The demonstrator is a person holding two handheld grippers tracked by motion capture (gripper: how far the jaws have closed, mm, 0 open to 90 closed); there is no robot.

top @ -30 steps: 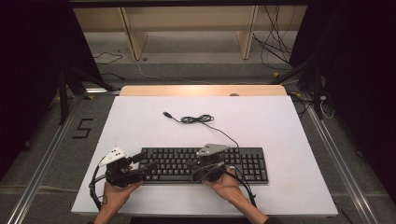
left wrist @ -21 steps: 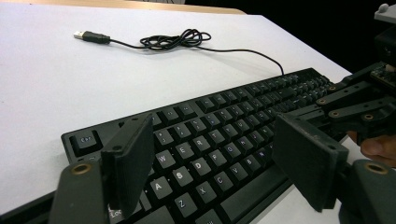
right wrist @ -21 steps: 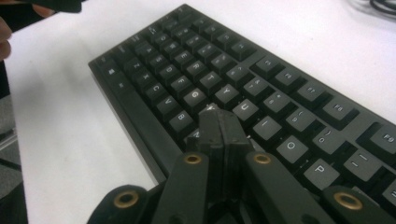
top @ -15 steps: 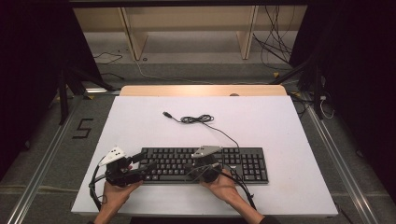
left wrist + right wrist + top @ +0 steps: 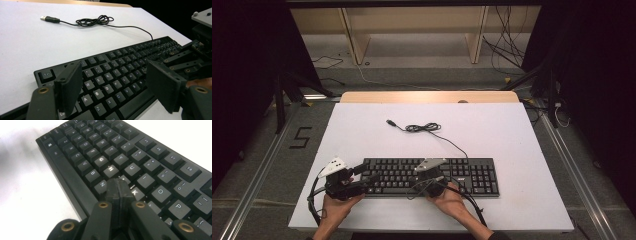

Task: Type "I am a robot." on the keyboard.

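The keyboard (image 5: 429, 176) lies flat at 6 o'clock on the table (image 5: 512, 135), its cable (image 5: 424, 127) coiled loose toward 12, unplugged. The right gripper (image 5: 119, 187), jaws pressed together with nothing between them, pokes down on the middle keys, its tip around J, apparently pressing a key. The left gripper (image 5: 113, 87) hovers over the keyboard's 9 o'clock end with jaws wide, nothing held. Judging by this, the key-pressing is under way; how many keys are done or left I can't tell
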